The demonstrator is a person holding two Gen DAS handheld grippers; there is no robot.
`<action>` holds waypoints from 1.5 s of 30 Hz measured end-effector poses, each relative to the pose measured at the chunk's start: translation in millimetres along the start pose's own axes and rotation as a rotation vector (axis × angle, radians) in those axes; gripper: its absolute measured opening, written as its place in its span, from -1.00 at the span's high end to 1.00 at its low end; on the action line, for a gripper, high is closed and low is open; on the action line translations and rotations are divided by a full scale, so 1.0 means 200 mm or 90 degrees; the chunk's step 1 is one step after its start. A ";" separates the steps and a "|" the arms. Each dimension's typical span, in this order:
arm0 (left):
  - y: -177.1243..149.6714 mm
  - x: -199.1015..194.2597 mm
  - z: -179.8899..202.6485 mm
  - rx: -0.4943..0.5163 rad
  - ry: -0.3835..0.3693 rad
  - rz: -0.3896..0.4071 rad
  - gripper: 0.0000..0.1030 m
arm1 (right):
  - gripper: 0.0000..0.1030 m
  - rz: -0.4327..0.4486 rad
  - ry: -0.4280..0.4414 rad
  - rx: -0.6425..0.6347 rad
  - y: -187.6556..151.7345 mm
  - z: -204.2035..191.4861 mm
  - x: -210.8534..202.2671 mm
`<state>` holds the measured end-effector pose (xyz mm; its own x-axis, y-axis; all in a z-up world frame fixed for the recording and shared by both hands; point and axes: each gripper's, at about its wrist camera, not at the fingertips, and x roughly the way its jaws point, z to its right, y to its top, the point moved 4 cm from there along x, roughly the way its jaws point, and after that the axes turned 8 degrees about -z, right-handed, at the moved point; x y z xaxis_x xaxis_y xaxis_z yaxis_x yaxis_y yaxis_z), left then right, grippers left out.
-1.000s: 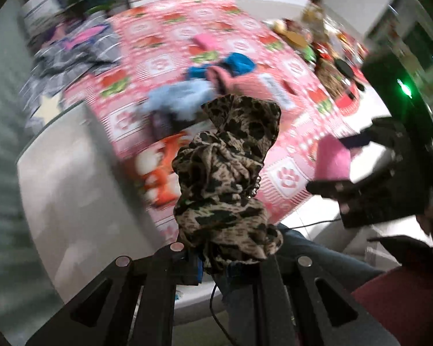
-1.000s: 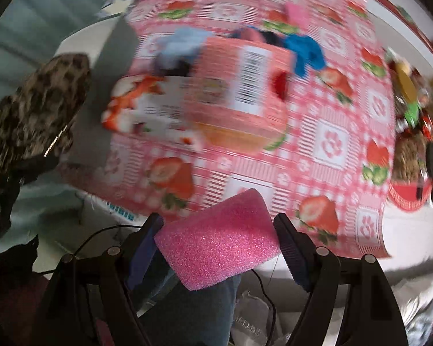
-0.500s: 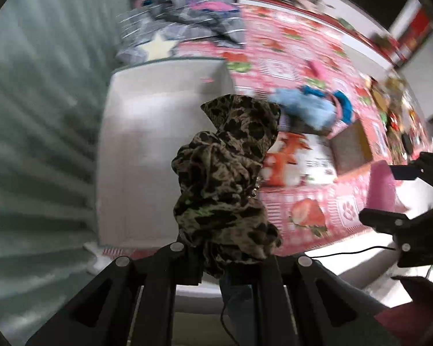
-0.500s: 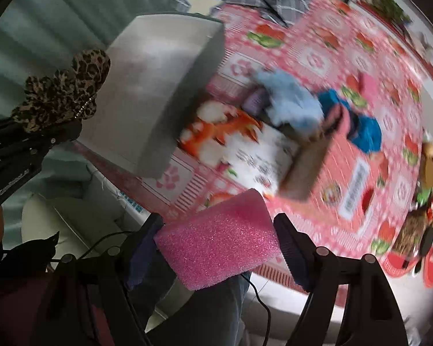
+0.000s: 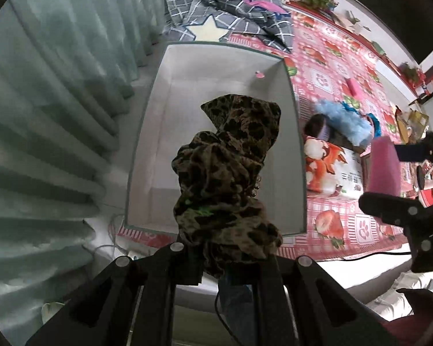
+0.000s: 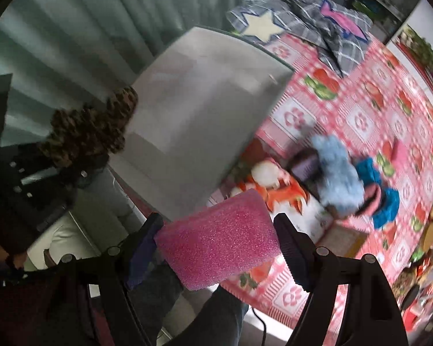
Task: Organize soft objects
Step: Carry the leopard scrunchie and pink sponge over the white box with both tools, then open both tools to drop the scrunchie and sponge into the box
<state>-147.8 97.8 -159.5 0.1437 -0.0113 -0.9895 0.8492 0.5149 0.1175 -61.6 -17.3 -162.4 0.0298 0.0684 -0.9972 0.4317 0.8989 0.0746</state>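
My left gripper [image 5: 229,255] is shut on a bunched leopard-print cloth [image 5: 231,173] and holds it above the near end of an open white box [image 5: 170,92]. The box inside is bare apart from a small pink speck. My right gripper [image 6: 216,230] is shut on a pink sponge block [image 6: 219,242], held in the air near the table's front edge, right of the box [image 6: 193,109]. The sponge [image 5: 384,167] and right gripper also show at the right of the left wrist view. The cloth [image 6: 92,127] shows at the left of the right wrist view.
On the pink strawberry tablecloth [image 5: 332,66] lie a light blue fluffy item [image 6: 337,173], blue cloth [image 6: 386,201], a small pink block [image 5: 355,86] and an orange-and-white printed pack [image 5: 332,167]. A grey checked blanket with a star [image 5: 225,20] lies behind the box. Curtains [image 5: 43,115] hang left.
Both grippers have swung left toward the white box, still holding their items. The leopard cloth now hangs over the box's near end; the sponge has come closer to the box's right side.
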 end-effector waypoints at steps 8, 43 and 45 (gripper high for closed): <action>0.00 0.06 -0.04 -0.022 0.008 -0.022 0.79 | -0.54 -0.001 0.017 -0.015 0.13 -0.07 0.03; 0.02 0.16 -0.06 -0.023 0.012 -0.060 0.79 | -0.54 -0.021 0.035 -0.042 0.21 -0.12 0.11; 0.02 0.16 -0.05 -0.023 0.012 -0.061 0.79 | -0.54 -0.022 0.035 -0.044 0.21 -0.13 0.11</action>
<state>-145.8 108.6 -191.7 0.0528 -0.0467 -0.9975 0.8401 0.5422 0.0191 -65.6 33.5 -181.5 -0.0335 0.0591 -0.9977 0.3676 0.9290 0.0427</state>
